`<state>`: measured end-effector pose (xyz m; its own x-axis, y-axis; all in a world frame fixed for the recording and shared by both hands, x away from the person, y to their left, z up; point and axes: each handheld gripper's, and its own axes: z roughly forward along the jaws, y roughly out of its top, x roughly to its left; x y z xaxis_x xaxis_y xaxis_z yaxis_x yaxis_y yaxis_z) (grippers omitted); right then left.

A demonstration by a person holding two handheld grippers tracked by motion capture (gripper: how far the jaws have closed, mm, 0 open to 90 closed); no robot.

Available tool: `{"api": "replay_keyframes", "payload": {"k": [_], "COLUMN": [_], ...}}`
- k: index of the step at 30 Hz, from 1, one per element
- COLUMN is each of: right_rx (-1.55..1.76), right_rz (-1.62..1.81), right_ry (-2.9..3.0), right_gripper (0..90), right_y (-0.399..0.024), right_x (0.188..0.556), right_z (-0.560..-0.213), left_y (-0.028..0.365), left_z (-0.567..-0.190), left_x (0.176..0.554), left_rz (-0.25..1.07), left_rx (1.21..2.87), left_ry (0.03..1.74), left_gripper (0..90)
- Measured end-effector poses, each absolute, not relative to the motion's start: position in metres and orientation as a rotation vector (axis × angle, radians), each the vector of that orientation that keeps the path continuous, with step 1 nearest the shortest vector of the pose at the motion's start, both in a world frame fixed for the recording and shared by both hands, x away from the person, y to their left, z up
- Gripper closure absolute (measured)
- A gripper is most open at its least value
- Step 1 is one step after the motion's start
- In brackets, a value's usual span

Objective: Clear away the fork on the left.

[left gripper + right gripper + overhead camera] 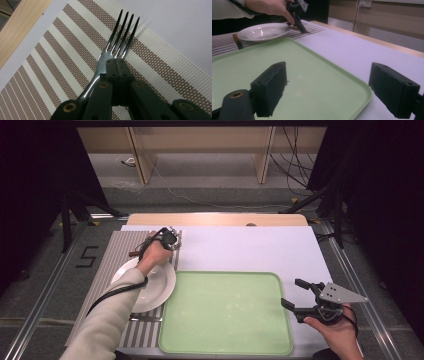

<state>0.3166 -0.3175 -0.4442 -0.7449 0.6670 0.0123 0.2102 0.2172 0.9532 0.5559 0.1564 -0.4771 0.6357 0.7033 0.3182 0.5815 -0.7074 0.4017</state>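
green tray (225, 312) lies bare; white plate (157, 287) crowds the striped mat (112, 255)

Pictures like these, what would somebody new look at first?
Probably the big green tray in the middle of the table. Left of it, the left gripper is shut on a shiny fork over the striped placemat, beside a white plate.

A black "5" (88, 256) on the floor left of the table.
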Motion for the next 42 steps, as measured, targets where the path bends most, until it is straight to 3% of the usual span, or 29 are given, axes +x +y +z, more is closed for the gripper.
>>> {"api": "replay_keyframes", "payload": {"k": [16,21,30,42], "right_rx": [0.811,0.811,0.809,0.810], "right_rz": [1.543,1.546,1.540,1.540], "right_ry": [2.097,2.094,2.098,2.098], "right_gripper": [16.1,16.1,16.1,16.1], "right_y": [-0.317,-0.318,-0.317,-0.317], "right_x": [0.317,0.317,0.317,0.317], "right_z": [-0.444,-0.445,-0.444,-0.445], "left_y": [0.158,0.168,0.206,0.218], "left_z": [-0.477,-0.465,-0.454,-0.467], "left_x": [0.562,0.561,0.563,0.565], "left_rz": [0.677,0.681,0.696,0.659], "left_rx": [2.582,2.561,2.617,2.690], "left_ry": [1.050,1.049,1.064,1.001], "left_gripper": [89.2,82.8,61.3,56.7]}}
